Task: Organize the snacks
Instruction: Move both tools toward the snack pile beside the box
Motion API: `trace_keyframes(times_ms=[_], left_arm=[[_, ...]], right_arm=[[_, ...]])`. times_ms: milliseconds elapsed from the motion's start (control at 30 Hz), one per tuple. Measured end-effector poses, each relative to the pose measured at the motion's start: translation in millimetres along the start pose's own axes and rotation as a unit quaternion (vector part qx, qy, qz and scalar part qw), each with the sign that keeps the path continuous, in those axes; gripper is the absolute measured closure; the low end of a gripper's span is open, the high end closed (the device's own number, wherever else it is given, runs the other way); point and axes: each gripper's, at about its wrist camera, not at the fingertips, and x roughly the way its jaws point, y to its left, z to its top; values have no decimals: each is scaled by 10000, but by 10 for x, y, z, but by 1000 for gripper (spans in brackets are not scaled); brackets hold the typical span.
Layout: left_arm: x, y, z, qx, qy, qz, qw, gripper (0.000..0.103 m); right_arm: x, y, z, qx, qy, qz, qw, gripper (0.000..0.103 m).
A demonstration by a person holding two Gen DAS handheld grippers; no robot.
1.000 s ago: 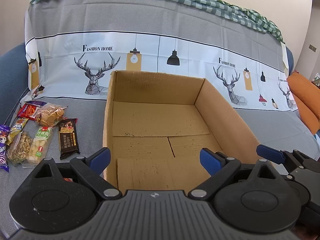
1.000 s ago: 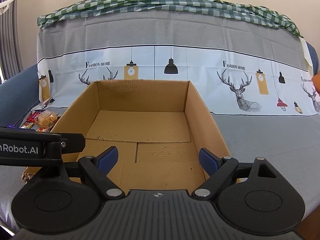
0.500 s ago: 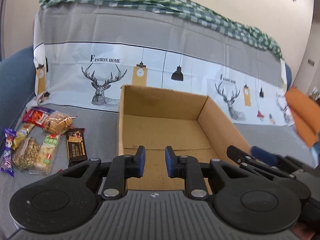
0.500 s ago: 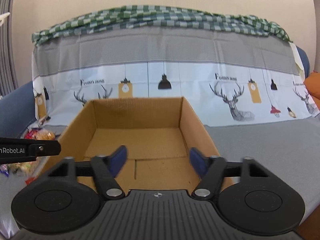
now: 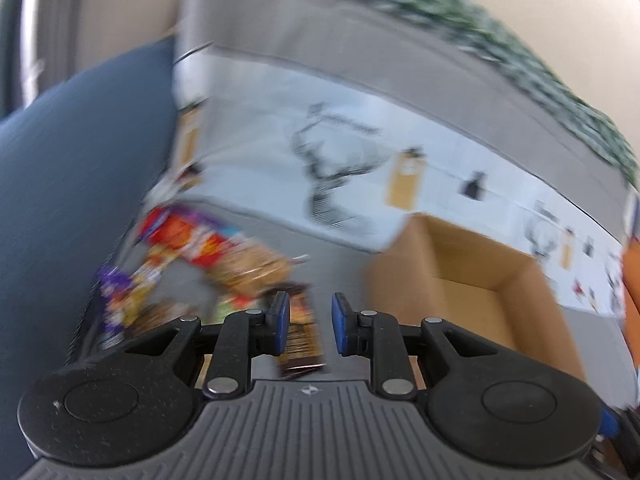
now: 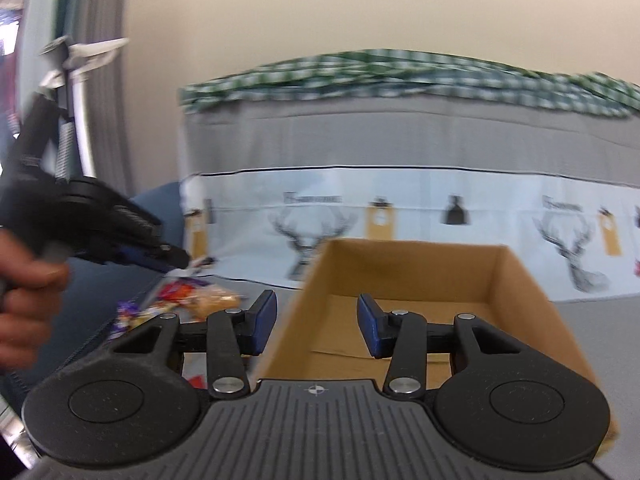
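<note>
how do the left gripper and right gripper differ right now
The left gripper has the narrower gap and is aimed at the snack pile; the right gripper, jaws closing, has a wider gap and faces the cardboard box. A dark snack bar shows behind the left gap, ungripped. Both have blue pads and hold nothing.

Plain cream wall [image 6: 360, 8] behind, evenly lit. Sofa draped in a grey cover [image 6: 400, 140] with a white printed band [image 6: 400, 208] of deer heads, pendant lamps and lettering (blurred, unreadable). Green-and-white checked cloth [image 6: 400, 76] bunched along the top of the backrest. Dark blue upholstery [image 5: 80, 160] exposed at left. Orange cushion [image 5: 632, 280] at far right edge.
</note>
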Motion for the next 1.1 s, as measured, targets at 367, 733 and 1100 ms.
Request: trace_keyframes(times_ms=[367, 733, 1100], left_arm=[[339, 937, 27, -1212, 725, 370, 9893, 45], [438, 1212, -45, -1460, 1160, 349, 9818, 26], [553, 1224, -65, -1562, 1329, 377, 9780, 18]], right_arm=[[424, 859, 23, -497, 287, 1090, 9924, 53], [1129, 1420, -368, -911, 1050, 1406, 9803, 41], [1467, 1425, -747, -987, 1509, 1105, 9774, 30]])
